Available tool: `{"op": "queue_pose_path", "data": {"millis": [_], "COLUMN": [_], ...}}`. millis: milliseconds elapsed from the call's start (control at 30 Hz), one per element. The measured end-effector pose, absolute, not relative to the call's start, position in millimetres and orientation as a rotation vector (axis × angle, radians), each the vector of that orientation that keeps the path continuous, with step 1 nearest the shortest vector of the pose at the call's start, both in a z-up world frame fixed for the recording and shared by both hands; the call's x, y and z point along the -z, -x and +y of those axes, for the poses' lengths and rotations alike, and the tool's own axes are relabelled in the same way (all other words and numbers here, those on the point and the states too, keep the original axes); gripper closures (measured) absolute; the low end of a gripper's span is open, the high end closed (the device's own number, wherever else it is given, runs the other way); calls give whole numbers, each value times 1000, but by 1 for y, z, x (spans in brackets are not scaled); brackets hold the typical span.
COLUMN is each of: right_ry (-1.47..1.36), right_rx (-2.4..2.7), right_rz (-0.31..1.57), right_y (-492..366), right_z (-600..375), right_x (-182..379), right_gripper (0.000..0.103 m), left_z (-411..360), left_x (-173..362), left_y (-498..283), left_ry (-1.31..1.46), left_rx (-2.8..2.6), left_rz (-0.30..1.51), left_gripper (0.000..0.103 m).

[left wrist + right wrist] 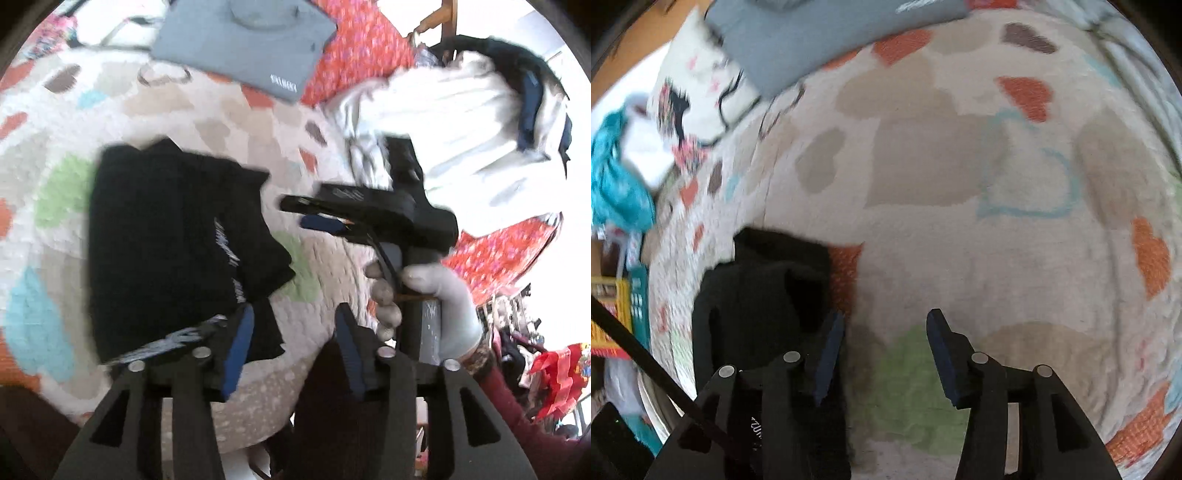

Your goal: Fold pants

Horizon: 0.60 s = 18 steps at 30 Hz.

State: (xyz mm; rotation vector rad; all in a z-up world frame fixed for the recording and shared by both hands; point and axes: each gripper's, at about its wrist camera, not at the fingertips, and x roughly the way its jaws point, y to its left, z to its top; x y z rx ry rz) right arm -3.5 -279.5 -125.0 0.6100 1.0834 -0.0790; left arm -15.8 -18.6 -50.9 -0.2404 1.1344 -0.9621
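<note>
Left gripper (293,325): I see its fingers spread apart, gripping nothing.
Right gripper (884,332): fingers apart too, nothing between them.
Black pants (177,251): folded in a bundle on the patterned blanket (207,110), at ten o'clock from my left fingertips.
Gloved hand (436,306): at three o'clock, holding the right gripper's handle.
Grey shirt (243,44): folded, at twelve o'clock, well apart.

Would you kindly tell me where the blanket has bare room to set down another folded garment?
The widest bare stretch of blanket lies right of the black pants and below the folded grey garment. The far right corner is crowded with a white garment and red floral cloth. Both hand-held grippers, left and right, are open.
</note>
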Motion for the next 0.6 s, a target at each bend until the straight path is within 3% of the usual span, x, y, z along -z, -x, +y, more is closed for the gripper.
{"op": "queue_pose_path", "data": {"millis": [167,267,533,600], "right_ry": [-750,-858,-979,-965], "right_rx": [-79,-229,-282,-227], "right_rz": [873,777,891,896], "right_y": [20,21,17,25], "right_z": [-277,-256,-224,-231], "right_x": [91,87,138,149], "right_gripper": [48,29,31,36], "left_z": [28,31,32,27], "left_x": [62,81,111,120], "left_y": [-27,-47,-35,-34], "left_ry": [362,367,248,226], "left_rx": [773,695,642,647], "left_rz": [1129,1141,1186,1206], "left_gripper": [53,53,52,43]}}
